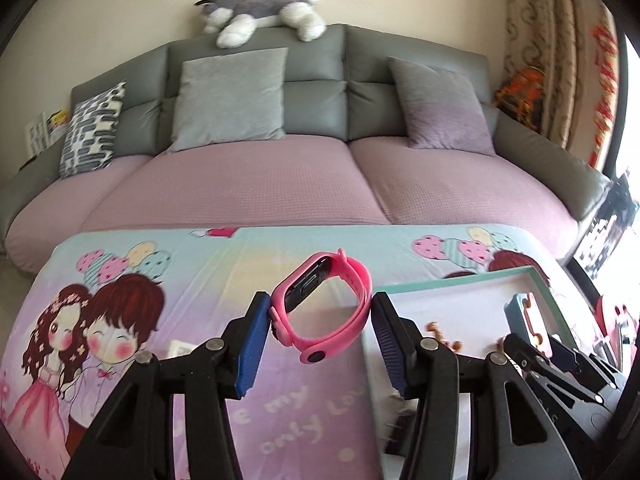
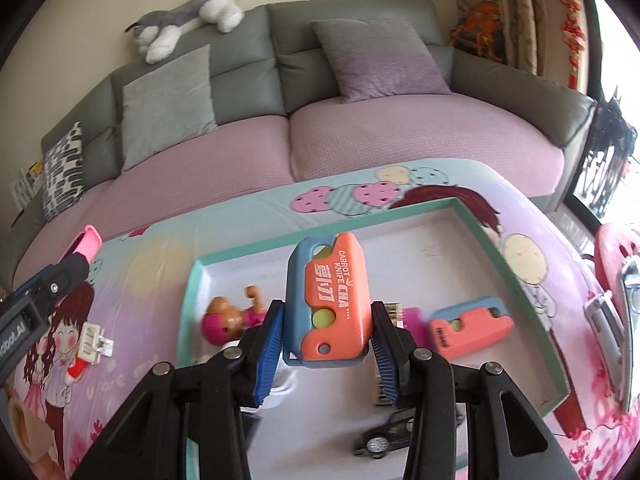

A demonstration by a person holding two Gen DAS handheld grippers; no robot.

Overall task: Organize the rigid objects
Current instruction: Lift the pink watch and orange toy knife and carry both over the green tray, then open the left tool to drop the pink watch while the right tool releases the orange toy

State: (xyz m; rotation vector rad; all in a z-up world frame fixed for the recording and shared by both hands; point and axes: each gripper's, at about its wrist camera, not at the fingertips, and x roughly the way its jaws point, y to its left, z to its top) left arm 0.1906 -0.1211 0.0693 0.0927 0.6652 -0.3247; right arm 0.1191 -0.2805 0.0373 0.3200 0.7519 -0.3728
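My left gripper [image 1: 320,312] is shut on a pink wristband watch [image 1: 324,308], held in the air over the cartoon-print table cover [image 1: 120,280]. My right gripper [image 2: 328,340] is shut on an orange and blue carrot-knife toy [image 2: 326,300], held above the teal-rimmed tray [image 2: 516,276]. Inside the tray lie a second orange and blue knife toy [image 2: 468,326], a small doll [image 2: 232,318], a black toy car [image 2: 384,438] and a purple comb-like piece [image 2: 408,316]. The left gripper and the pink watch [image 2: 86,246] show at the left edge of the right wrist view.
A white clip [image 2: 94,342] and a small red item [image 2: 76,370] lie on the cover left of the tray. Right of the tray stand a red object [image 2: 612,256] and a metal tool [image 2: 604,316]. Behind the table is a grey sofa [image 1: 312,92] with cushions and a plush dog [image 1: 264,12].
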